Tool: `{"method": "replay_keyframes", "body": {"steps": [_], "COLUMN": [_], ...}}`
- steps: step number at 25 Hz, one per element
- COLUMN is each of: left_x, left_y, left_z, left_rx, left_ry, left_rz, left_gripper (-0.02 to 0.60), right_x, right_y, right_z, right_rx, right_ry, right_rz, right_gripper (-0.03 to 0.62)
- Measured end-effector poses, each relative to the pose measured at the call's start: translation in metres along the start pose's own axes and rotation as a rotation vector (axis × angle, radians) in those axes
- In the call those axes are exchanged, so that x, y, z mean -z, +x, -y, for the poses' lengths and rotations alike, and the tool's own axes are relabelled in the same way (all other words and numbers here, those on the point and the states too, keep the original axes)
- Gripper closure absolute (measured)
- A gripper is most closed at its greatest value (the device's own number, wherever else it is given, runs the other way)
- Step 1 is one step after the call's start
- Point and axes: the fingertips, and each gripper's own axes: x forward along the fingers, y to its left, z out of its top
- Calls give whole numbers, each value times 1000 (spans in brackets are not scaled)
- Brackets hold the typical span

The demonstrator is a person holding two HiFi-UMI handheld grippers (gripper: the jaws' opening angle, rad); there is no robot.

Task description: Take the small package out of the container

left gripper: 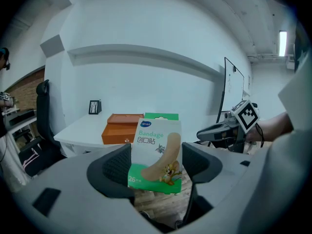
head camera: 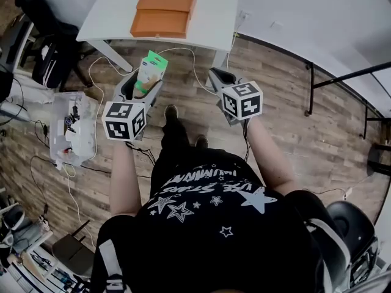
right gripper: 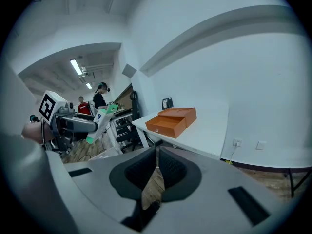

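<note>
Green-white package (left gripper: 157,145): your left gripper (left gripper: 155,162) is clamping it clear of the box (head camera: 164,12); right gripper (right gripper: 157,172) idling, jaws together, empty.

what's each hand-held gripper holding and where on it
The left hand-held gripper pinches the bandage box by its lower sides; the right hand-held gripper is shut, empty.

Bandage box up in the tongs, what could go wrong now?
The bandage box sticks up above the left tongs, held over the wooden floor, not the table. It could tilt, slip out and drop. The right tongs are shut and empty, so they probably couldn't catch it.
</note>
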Motion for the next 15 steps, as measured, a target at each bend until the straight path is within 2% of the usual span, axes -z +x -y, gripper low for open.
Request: {"method": "replay_keyframes", "body": {"steps": [7, 15], "left_x": [12, 8], "left_y": [-11, -21], "left_z": [5, 9], "left_rx": [-23, -35], "left_ry": [-36, -43], "left_rz": [1, 11], "left_gripper": [230, 230], "right_x": [15, 6], "right_y": [-4, -7], "right_z": [-7, -8], "right_rx": [-24, -32], "right_ry": [-5, -11], "right_rz": [-26, -12], "right_gripper": [541, 542]}}
